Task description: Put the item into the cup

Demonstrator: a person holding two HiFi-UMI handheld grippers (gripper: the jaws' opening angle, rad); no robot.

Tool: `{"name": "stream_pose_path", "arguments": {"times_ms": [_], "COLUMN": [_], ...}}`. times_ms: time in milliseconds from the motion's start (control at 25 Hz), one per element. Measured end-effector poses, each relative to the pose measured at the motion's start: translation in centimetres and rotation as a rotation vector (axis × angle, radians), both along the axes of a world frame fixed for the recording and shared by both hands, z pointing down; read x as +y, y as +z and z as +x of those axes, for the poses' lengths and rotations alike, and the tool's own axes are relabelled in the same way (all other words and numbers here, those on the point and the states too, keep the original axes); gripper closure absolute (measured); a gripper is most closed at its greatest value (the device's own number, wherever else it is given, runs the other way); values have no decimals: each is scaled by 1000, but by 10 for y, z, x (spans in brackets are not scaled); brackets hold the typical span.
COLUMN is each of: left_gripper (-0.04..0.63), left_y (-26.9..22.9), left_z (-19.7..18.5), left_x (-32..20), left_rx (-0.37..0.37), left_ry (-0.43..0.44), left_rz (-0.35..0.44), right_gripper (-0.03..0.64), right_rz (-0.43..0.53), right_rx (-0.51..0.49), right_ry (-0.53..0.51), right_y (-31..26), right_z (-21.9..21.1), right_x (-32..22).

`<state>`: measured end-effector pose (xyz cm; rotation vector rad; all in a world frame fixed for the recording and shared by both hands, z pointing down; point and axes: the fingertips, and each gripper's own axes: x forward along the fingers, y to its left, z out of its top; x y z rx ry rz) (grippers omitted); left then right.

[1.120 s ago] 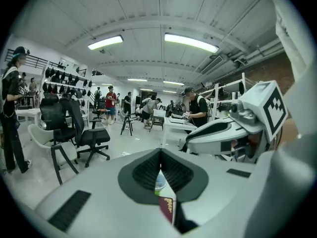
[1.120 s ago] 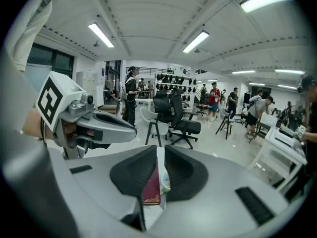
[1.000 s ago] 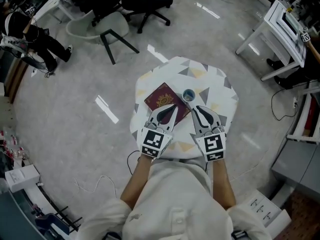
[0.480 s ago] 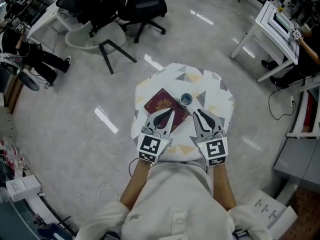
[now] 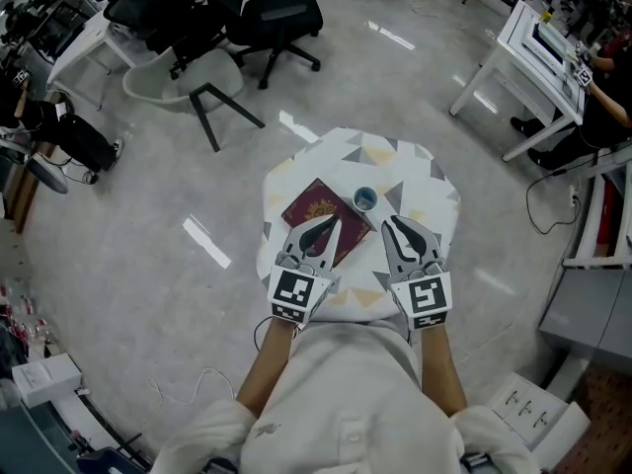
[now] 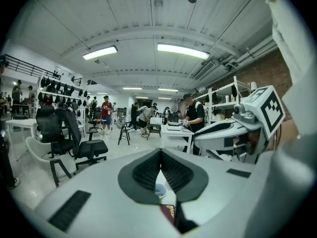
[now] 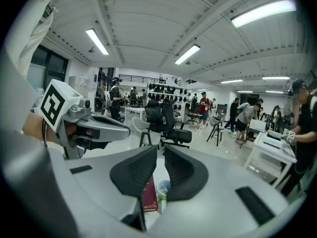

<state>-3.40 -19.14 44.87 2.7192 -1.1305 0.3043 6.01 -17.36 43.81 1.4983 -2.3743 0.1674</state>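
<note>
A dark red passport booklet (image 5: 321,215) lies on a small table with a patterned cloth (image 5: 420,181). A small blue-rimmed cup (image 5: 365,198) stands just to the booklet's right. My left gripper (image 5: 328,223) hovers over the booklet's near edge with its tips touching and nothing held. My right gripper (image 5: 391,223) hangs just short of the cup, its jaws a narrow slit apart and empty. In the left gripper view the cup (image 6: 159,191) and booklet (image 6: 167,213) show below the left gripper (image 6: 161,155). Under the right gripper (image 7: 161,152), that view shows the cup (image 7: 163,187) and booklet (image 7: 149,195).
The table is small, with edges close on all sides. Black office chairs (image 5: 281,13) and a white chair (image 5: 168,67) stand on the floor beyond it. White desks (image 5: 538,47) are at the right. People stand far off in the room.
The head view has shifted slightly, so the table sits a little higher in frame. Both grippers stay over the table's near side, holding nothing.
</note>
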Motion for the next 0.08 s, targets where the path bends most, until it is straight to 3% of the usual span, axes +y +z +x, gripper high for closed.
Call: {"name": "stream_pose_path", "arguments": {"times_ms": [80], "left_gripper": [583], "left_y": [1], "left_z": [-1], "left_x": [-1], "left_rx": [4], "left_ry": [-2], "left_rz": [-1], "right_gripper": [565], "right_rz": [4], "right_rx": [-1], "right_ry": [1], "right_y": [-1], "right_z": [-1], "right_x": [-2]}}
